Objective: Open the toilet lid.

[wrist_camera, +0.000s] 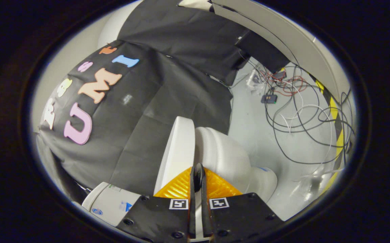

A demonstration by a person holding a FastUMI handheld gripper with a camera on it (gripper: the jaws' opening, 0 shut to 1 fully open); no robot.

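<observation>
Gripper (197,175): fingers nearly closed, nothing seen gripped. Toilet lid (178,152): raised, just ahead. Toilet bowl (228,158): beside lid. Cables (299,111): on floor (249,125) beyond.

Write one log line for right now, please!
hand-held gripper: nearly shut, fingers at lid edge | toilet lid: raised off bowl | cables: on floor beyond

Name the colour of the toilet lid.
White, plain; the toilet lid shows best in the gripper view.

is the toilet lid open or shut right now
Partly open: the toilet lid stands apart from the toilet bowl, a gap between them just ahead of the nearly closed gripper.
</observation>
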